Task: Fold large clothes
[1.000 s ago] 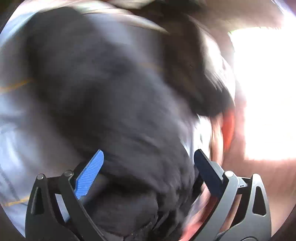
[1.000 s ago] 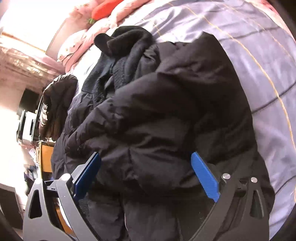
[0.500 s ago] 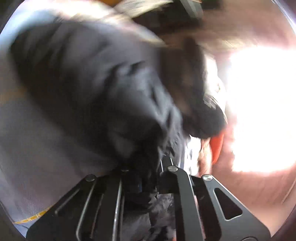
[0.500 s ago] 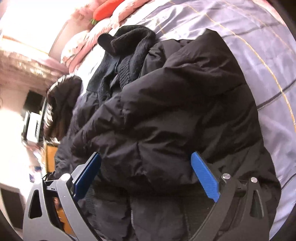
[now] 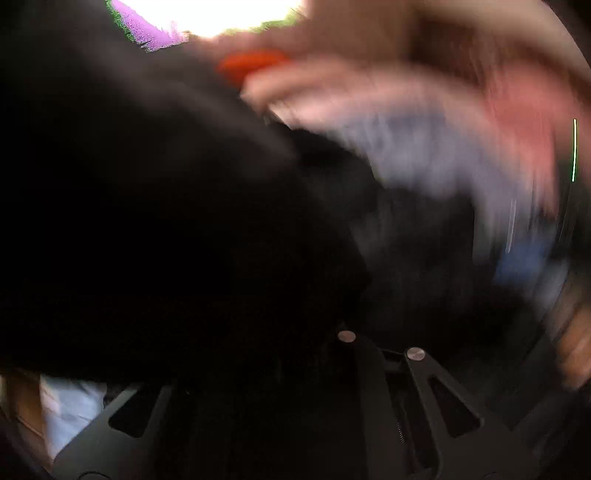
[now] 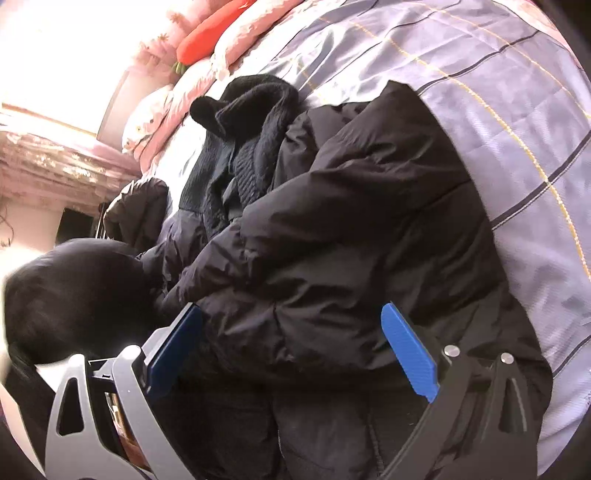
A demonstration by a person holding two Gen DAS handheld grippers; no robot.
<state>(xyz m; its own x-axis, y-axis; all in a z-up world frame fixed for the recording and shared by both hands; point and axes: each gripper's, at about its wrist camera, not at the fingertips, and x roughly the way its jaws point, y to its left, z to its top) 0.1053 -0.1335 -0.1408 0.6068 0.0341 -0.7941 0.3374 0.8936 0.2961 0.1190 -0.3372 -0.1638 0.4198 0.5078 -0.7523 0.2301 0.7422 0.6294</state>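
Black puffer jacket (image 6: 351, 240) is seen heaped in rumpled folds on a bed, on a pale lilac checked bedspread (image 6: 498, 92) crossed by dark and yellow lines. In the right wrist view the right gripper (image 6: 291, 332) is held over the lower part of the jacket with its blue fingers (image 6: 408, 350) spread wide; nothing is gripped between them, and whether they touch the fabric cannot be told. A black knitted garment (image 6: 251, 122) is piled against the far edge of the jacket. Beyond it, pink floral bedding (image 6: 192, 85) is bunched at the head of the bed, and an orange carrot-shaped cushion (image 6: 207, 35) is laid on top of it. A raised fold of black fabric is seen at the left edge of this view, blurred.

The left wrist view is heavily smeared by motion. The left gripper (image 5: 343, 343) is shown with its linkage arms drawn close together, and dark jacket fabric (image 5: 166, 221) is bunched right where the fingers meet, so the fingers are taken to be clenched on the jacket; the finger tips themselves are hidden by the cloth. Behind the fabric only blurred patches of orange, pink and lilac can be made out.
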